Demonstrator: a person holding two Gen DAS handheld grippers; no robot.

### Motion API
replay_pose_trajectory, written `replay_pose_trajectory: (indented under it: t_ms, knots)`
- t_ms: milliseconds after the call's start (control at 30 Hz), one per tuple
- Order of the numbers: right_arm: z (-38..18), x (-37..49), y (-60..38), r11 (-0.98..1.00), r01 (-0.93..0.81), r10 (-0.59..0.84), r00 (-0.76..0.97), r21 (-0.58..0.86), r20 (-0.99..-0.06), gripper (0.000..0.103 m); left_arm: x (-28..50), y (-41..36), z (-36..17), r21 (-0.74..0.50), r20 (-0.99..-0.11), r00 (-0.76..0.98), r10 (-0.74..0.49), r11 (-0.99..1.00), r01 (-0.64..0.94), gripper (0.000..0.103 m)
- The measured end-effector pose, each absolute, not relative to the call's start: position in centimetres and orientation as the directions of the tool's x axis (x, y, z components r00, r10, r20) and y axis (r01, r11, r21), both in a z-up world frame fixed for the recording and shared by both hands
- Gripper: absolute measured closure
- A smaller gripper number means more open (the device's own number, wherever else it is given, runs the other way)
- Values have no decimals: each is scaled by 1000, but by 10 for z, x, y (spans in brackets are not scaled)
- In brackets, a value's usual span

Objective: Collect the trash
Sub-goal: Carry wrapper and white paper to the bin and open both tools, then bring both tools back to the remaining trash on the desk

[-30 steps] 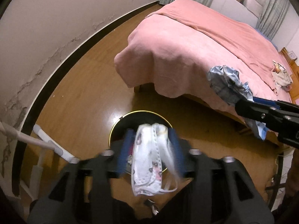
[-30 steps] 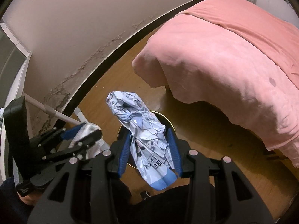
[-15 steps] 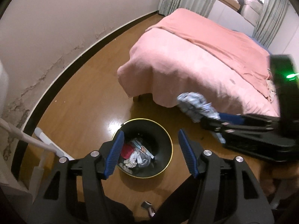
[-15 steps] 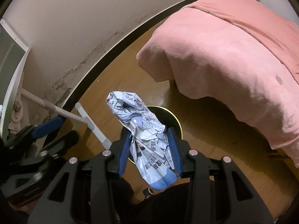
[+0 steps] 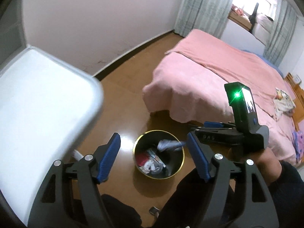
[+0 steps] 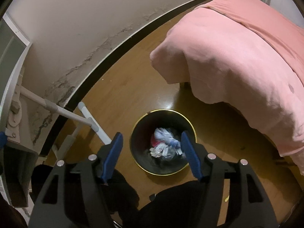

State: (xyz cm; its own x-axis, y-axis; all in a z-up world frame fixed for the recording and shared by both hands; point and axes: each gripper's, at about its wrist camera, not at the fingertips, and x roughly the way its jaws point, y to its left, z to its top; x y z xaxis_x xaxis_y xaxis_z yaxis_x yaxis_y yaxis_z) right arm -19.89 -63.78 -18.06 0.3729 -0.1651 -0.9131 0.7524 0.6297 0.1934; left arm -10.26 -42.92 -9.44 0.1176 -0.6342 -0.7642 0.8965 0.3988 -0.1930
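I am looking down on a bedroom floor through 2 fisheye cameras, 1 on each hand-held gripper. In the right wrist view, the right gripper [image 6: 151, 154] fills the bottom of the frame, its 2 blue-padded jaws spread apart and opening, with nothing pinched between them. It hangs directly above the trash bin [image 6: 191, 127], a round black pail with a gold rim standing on the wooden floor [image 6: 123, 95] at lower centre. I judge it is held there so that whatever it lets go lands inside. A crumpled blue-and-white wrapper [image 6: 164, 135] lies in the bin on top of other scraps, slightly blurred.

In the left wrist view, the left gripper [image 5: 153, 156] is also spread and opening, empty, framing the same bin [image 5: 181, 168] at lower centre. The wrapper [image 5: 167, 144] shows near the bin's upper rim. The right gripper [image 5: 197, 128] reaches in from the right edge, a green light glowing on its body.

A bed with a pink cover [image 5: 218, 76] fills the upper right. A small heap of paper or cloth [image 5: 284, 99], possibly more trash, rests on the cover at the far right. A white tabletop [image 5: 43, 102] blocks the left side, blurred.
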Motion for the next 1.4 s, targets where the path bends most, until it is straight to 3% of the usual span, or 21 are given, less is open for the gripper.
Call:
replay_pose_trajectory:
  t_ms: [400,833,1200,1400]
  knots:
    - [-81,-104,-543,830,515,-143,569,215,-810,35,-41,-307,-50,-164,-712,353,-608,631,758,15]
    - [-34,36,-343,973,39,149,644,226,-750,35,28,-107,-36,-144,-720,590,-365,910,388,15]
    - [2,116,-229,965,-191,263,646,182,-716,45,37,21,-43,-132,-745,629,-222,973,188,15]
    - [-9,160,-192,969,-193,242,618,154,-748,49,33,49,-43,-123,-751,633,-187,982,144,15]
